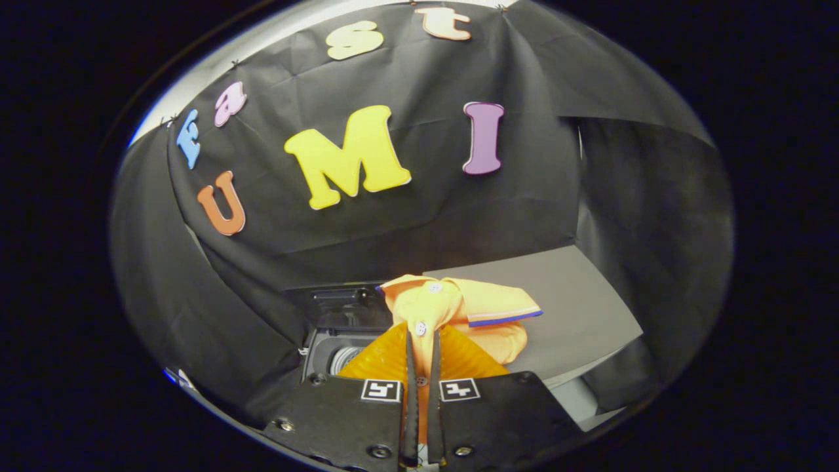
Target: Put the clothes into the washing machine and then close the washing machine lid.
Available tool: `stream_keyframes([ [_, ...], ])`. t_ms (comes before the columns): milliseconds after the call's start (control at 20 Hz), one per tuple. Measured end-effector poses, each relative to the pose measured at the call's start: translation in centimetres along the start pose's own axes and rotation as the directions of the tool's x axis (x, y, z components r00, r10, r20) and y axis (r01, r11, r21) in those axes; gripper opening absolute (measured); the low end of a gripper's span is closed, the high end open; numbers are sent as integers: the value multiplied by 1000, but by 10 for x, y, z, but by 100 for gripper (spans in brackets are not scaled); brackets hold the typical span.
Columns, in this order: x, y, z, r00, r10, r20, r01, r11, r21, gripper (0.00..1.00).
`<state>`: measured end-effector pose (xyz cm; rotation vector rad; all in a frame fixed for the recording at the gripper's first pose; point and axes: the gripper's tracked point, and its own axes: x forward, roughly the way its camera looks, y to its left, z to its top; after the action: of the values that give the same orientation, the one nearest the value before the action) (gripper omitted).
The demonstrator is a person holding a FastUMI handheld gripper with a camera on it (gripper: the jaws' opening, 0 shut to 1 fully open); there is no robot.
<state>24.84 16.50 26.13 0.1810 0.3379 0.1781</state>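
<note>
Gripper: gripper point(421, 341) had its two fingers almost together, clamped on the shirt's button placket, a thin strip of orange cloth pinched in the narrow gap.
Fingers: amber ribbed pads point(383, 357) fanned out either side of the gap, black mounts below with small square markers.
Shirt: orange shirt point(452, 311), polo type, lifted off the surface, hung from the fingertips and bunched just ahead of them.
Collar: folded over, flopped to the right, edge trimmed with a pale stripe and a dark blue line.
Buttons: two white buttons showed, one up at the collar, one right at the fingertips.
Fabric: bright, smooth, creased where gripped; lower part of the shirt hidden behind the fingers.
Washing machine: dark washing machine point(341, 328) sat just left of and behind the shirt, black top part, a round pale drum part visible lower down; couldn't tell the lid's position.
Table: grey table point(577, 308) lay to the right, beyond the shirt.
</note>
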Motion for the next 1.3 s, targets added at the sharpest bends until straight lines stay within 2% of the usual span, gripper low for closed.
stream_keyframes([
  [350, 7, 91, -9, 993, 111, -35, -112, 993, -26, 9],
  [750, 77, 172, -54, 962, 204, -180, -216, 975, -49, 9],
  [1000, 138, 192, -89, 935, 203, -290, -226, 973, -46, 9],
  [1300, 211, 194, -127, 897, 165, -411, -194, 980, -30, 9],
])
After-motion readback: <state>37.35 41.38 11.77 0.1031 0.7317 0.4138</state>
